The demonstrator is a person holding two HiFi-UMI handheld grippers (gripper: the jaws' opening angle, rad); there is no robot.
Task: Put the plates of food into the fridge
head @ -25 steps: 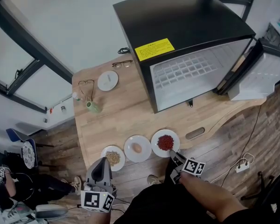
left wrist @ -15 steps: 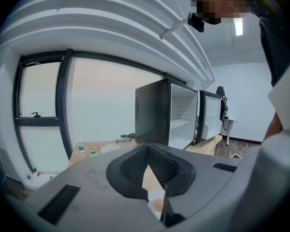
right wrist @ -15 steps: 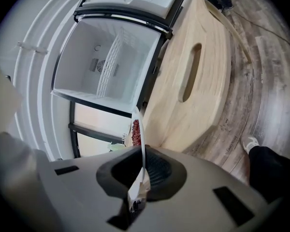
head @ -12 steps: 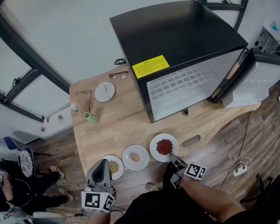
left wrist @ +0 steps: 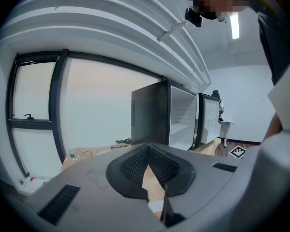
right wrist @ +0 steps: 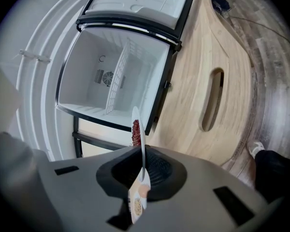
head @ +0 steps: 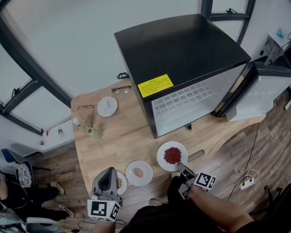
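A white plate of red food (head: 172, 156) is gripped at its near rim by my right gripper (head: 181, 166), which is shut on it. In the right gripper view the plate (right wrist: 141, 139) stands edge-on between the jaws and faces the open fridge (right wrist: 111, 76). The plate with an egg (head: 138, 173) and the plate of grains (head: 120, 182) rest on the table's front edge. Part of the grain plate is hidden by my left gripper (head: 108, 173), which is shut and holds nothing. The black fridge (head: 184, 57) has its door (head: 262, 93) swung open to the right.
The wooden table (head: 131, 135) carries a small empty white plate (head: 107, 106), two pairs of glasses (head: 119, 89) (head: 86, 111) and a green cup (head: 93, 132) at the back left. A slot (head: 196, 155) is cut in the tabletop near the red plate. A power strip (head: 246, 181) lies on the floor.
The plate of red food has moved away from the egg plate toward the fridge, held in the right gripper. The left gripper has stayed by the grain plate.
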